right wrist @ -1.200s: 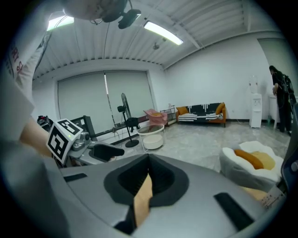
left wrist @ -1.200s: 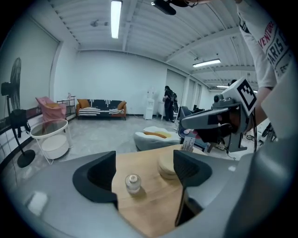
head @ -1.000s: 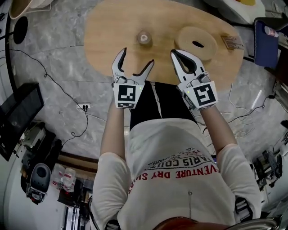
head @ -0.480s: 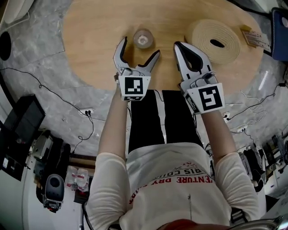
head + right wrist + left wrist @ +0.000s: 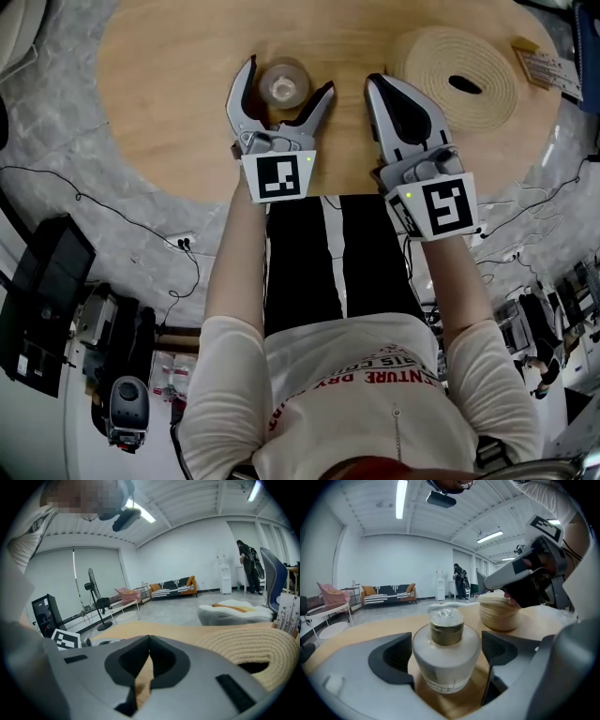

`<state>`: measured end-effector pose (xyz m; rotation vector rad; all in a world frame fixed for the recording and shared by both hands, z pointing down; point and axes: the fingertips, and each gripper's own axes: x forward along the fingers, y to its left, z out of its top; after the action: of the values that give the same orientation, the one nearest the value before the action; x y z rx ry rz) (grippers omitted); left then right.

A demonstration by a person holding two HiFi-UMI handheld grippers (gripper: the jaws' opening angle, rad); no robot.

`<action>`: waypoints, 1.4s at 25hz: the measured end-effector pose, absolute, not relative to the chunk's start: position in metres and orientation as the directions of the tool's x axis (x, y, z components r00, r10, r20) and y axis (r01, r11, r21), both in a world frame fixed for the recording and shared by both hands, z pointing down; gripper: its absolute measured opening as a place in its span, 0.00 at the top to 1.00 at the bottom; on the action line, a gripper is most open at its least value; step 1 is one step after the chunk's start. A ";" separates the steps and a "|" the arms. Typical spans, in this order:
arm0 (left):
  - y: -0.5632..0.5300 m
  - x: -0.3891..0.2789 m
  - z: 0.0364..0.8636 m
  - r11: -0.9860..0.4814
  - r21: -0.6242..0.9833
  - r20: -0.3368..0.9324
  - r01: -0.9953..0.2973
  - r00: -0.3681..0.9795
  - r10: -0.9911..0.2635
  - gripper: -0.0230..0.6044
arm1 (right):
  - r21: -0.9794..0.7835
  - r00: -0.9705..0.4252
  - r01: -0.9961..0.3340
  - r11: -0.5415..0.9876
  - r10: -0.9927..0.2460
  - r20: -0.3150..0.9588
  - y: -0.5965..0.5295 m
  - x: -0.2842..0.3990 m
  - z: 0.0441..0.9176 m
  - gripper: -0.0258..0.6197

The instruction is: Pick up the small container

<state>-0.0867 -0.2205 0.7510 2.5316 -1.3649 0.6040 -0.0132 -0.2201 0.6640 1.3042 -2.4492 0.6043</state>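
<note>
1. left gripper point(image 5: 286, 79): jaws spread wide, just been opening; nothing clamped.
2. small container point(image 5: 284, 82): upright on table point(image 5: 169, 122), btwn those jaws, near the tips in head view. Gap on each side in left gripper view, no pad contact.
3. Build of small container: squat white body, dark gold neck, clear crinkly top.
4. right gripper point(image 5: 379, 82): jaws pressed together, tips meeting, nothing btwn them. Over the table, just right of left gripper.
5. Coiled beige mat point(image 5: 459, 80) w/ dark slot in ctr: flat on table, just beyond right gripper, apart from small container.
6. Marker cube point(image 5: 277, 176) on back of each gripper, facing head cam. Behind them: bare forearms, white tee w/ red print, black trousers.
7. Table top: light wood, rounded edge. Around it, grey marbled floor point(image 5: 75, 141) w/ black cables point(image 5: 94, 202).
8. Far right of table: small printed card point(image 5: 544, 64), text too small to read.
</note>
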 end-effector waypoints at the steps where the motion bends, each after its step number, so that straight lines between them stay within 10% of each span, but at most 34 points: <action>1: -0.222 -0.086 0.751 -0.550 0.000 0.445 -0.835 0.493 -0.748 0.21 | -0.222 -0.543 -0.837 0.500 -0.710 0.448 -0.220 -0.014 0.665 0.97; 12: -0.236 -0.081 0.763 -0.553 -0.008 0.489 -0.833 0.479 -0.729 0.41 | -0.246 -0.553 -0.831 0.499 -0.695 0.459 -0.216 -0.020 0.671 0.97; 35: -0.220 -0.109 0.617 -0.565 -0.029 0.518 -0.824 0.472 -0.714 0.41 | -0.169 -0.561 -0.819 0.549 -0.703 0.437 -0.217 -0.034 0.553 0.97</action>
<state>-0.1088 -0.2202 0.6171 2.4946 -1.3267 0.7171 -0.0338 -0.2169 0.5531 1.2557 -2.4695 0.5127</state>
